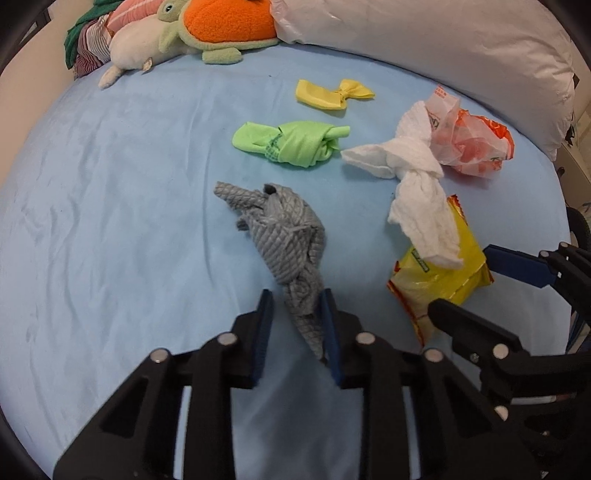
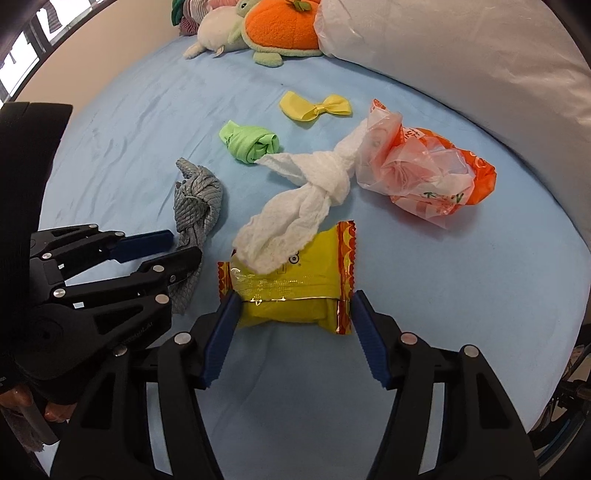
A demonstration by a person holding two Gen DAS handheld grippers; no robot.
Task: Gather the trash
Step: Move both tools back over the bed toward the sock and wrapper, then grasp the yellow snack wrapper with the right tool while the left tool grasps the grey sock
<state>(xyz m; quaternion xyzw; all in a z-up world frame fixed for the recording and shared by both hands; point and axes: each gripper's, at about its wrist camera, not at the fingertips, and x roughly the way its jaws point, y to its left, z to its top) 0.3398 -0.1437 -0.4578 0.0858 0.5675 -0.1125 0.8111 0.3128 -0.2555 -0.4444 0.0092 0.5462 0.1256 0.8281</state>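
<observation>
On the blue bed sheet lie a knotted grey cloth (image 1: 284,240), a yellow snack packet (image 2: 291,291), a knotted white cloth (image 2: 314,184), a crumpled orange-and-clear plastic bag (image 2: 432,177), a green cloth (image 1: 291,142) and a yellow cloth (image 1: 332,94). My left gripper (image 1: 297,306) is open, its fingers either side of the grey cloth's near tail. My right gripper (image 2: 293,314) is open, its fingers flanking the yellow packet's near end. The white cloth's end rests on the packet.
Plush toys (image 1: 199,33) and a white pillow (image 1: 443,44) lie at the bed's far edge. The right gripper shows in the left wrist view (image 1: 480,291), close beside the left one. A wall (image 2: 110,48) runs along the left.
</observation>
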